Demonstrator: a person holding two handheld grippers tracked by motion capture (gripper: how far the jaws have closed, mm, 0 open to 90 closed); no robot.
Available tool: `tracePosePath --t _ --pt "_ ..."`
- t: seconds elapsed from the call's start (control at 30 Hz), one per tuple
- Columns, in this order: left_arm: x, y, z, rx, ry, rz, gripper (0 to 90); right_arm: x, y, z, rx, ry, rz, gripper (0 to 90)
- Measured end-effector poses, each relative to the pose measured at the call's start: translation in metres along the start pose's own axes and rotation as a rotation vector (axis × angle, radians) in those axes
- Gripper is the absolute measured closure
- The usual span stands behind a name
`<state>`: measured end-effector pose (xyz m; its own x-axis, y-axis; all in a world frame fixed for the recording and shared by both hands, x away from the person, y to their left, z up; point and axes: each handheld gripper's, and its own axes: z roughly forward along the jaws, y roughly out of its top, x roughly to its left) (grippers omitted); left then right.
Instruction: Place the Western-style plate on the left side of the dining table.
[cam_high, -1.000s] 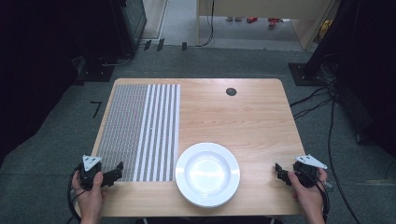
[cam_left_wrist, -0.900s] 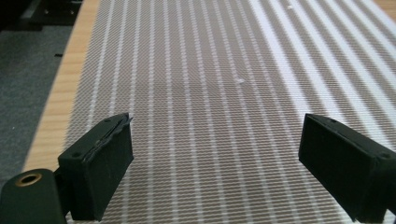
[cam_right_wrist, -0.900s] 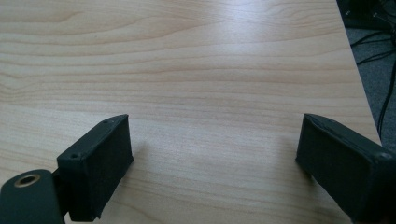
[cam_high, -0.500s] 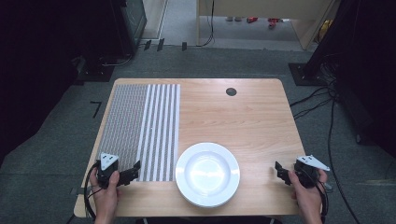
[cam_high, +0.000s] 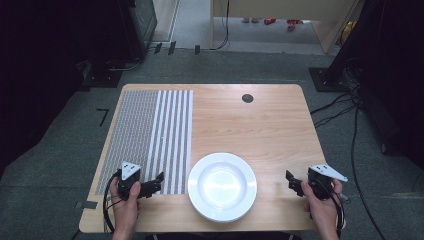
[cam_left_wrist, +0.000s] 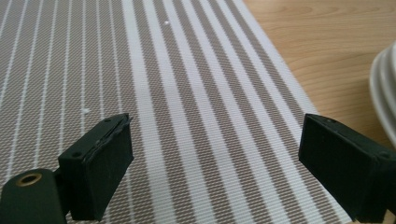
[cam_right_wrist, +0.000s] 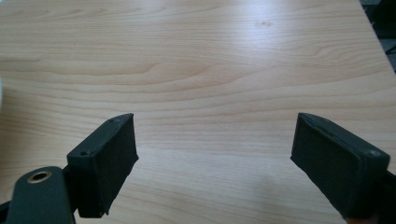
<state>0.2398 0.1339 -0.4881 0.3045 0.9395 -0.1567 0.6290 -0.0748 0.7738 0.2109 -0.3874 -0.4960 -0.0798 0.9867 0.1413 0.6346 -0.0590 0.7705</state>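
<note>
The white plate sits at the near middle of the tabletop, just right of the striped mat. It looks stiff, smooth, breakable; its raised rim seems the best hold. Both the left hand-held gripper and right hand-held gripper are released, empty. No readable writing.

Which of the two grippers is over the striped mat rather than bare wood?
The left gripper: its open jaws hang above the striped placemat beside the white plate. The right gripper faces bare tabletop.
</note>
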Motion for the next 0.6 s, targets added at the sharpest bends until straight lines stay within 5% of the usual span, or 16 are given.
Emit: tracePosePath --t 0.6 --pt "-0.034 0.005 0.011 0.018 -0.101 0.009 10.2 0.046 0.014 0.007 -0.016 0.097 -0.032 14.2"
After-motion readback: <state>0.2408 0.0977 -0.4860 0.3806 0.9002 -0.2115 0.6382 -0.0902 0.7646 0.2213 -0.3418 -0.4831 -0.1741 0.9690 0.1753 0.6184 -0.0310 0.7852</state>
